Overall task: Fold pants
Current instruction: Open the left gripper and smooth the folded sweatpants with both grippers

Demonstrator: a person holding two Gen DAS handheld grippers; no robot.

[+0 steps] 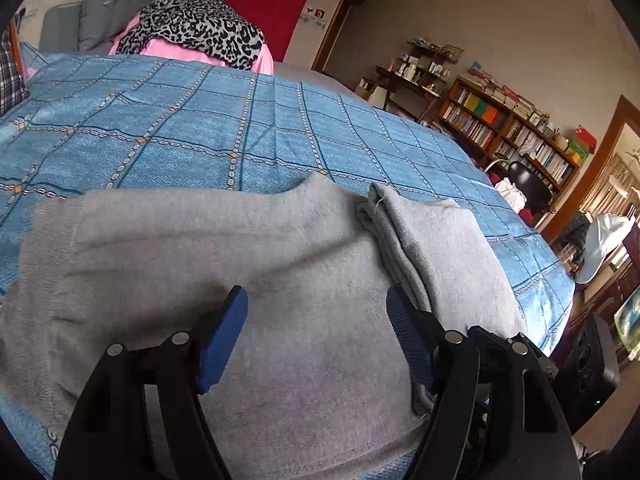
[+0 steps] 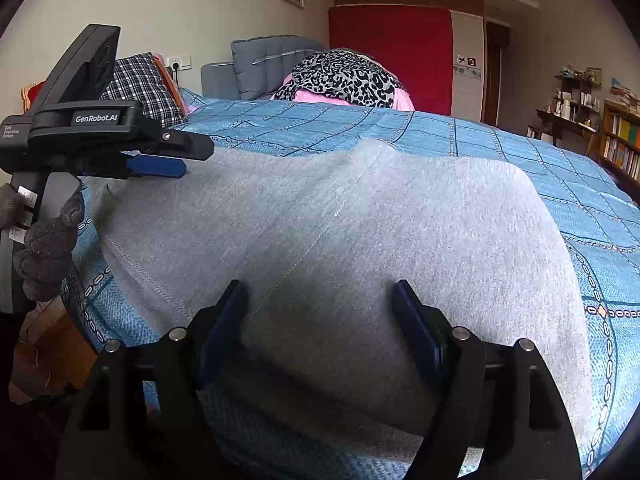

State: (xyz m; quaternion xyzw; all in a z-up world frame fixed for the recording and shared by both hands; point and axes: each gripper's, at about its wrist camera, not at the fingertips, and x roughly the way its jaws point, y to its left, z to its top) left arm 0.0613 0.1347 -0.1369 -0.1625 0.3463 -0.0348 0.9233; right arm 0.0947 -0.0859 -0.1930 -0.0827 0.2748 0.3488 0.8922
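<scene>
Grey sweatpants [image 1: 248, 264] lie spread on a bed with a blue checked cover [image 1: 168, 128]. A folded-over part of them [image 1: 432, 240] lies at the right in the left wrist view. My left gripper [image 1: 316, 300] is open just above the grey fabric, holding nothing. The same pants [image 2: 360, 232] fill the right wrist view. My right gripper [image 2: 320, 292] is open over their near edge, holding nothing. The left gripper [image 2: 176, 160] also shows from the side at the left of the right wrist view, held by a gloved hand [image 2: 48, 248].
A leopard-print cloth on pink bedding [image 1: 192, 32] and grey cushions [image 1: 116, 4] lie at the bed's far end. A checked pillow [image 2: 140, 88] sits far left. Bookshelves [image 1: 512, 132] and a black chair [image 1: 524, 188] stand beyond the bed's right side.
</scene>
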